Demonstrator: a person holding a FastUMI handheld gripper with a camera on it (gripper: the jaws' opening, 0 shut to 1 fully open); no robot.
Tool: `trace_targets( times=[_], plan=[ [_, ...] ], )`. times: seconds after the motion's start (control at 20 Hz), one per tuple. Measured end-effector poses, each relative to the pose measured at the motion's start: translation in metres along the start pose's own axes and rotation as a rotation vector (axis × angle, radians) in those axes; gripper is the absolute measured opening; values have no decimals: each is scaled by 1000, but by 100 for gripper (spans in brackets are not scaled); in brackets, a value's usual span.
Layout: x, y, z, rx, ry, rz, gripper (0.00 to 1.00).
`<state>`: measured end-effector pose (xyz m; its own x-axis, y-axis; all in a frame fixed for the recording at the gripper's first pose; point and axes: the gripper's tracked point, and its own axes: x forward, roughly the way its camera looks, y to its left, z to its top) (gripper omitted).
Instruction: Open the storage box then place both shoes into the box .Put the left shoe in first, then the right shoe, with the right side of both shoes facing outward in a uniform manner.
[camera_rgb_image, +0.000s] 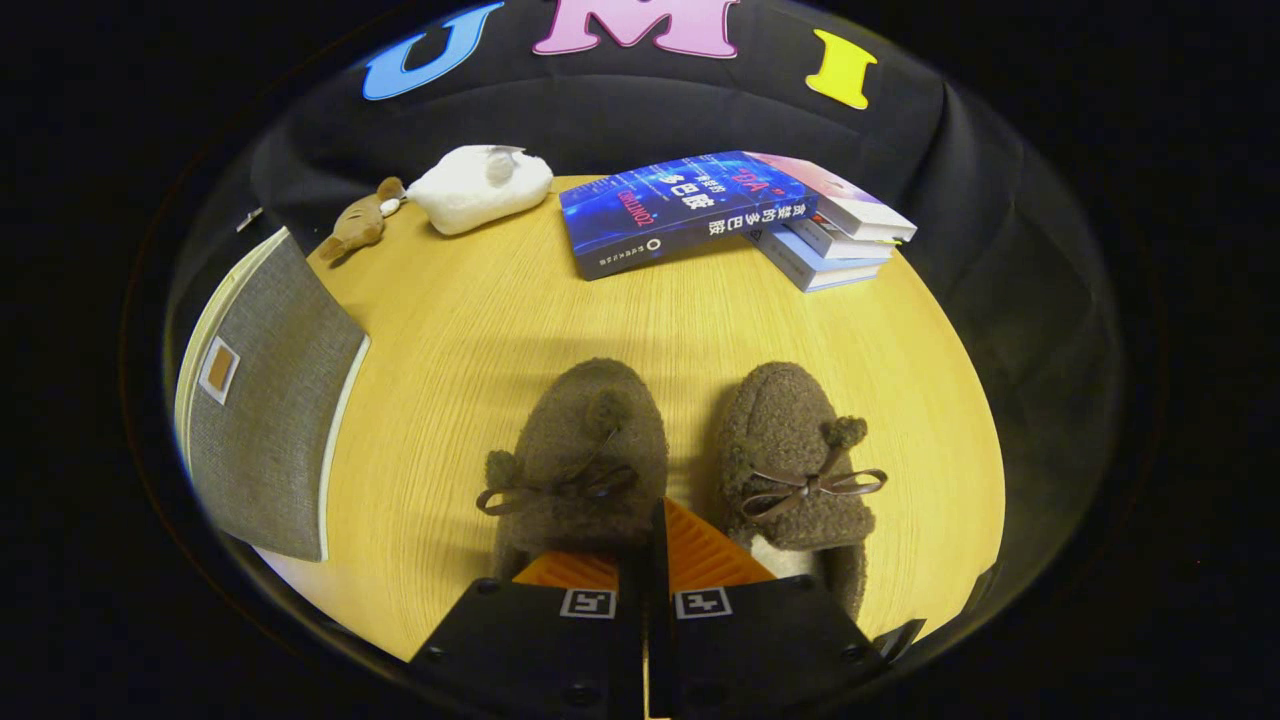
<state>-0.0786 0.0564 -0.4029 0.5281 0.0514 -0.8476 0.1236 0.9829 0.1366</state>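
Above the 2 shoes (690, 470), the gripper (648, 540) has its fingers pressed together, holding nothing; I'd swing to the storage box (268, 400) first, hooking its lid edge squarely.

Camera carried on the gripper (655, 520), aimed forward and down.
The table (480, 330) is viewed closely from above; books (730, 215) are seen at 12 o'clock, far side.
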Motion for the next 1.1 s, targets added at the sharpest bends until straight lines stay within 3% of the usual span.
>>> trace_targets(
  times=[0.3,0.7,0.95,1.1],
  plan=[
    [-72,40,64,38,-116,92,7],
    [-161,162,154,55,-191,290,7],
    [-166,248,168,68,-149,371,7],
    [-149,291,155,49,-101,372,7]
  ],
)
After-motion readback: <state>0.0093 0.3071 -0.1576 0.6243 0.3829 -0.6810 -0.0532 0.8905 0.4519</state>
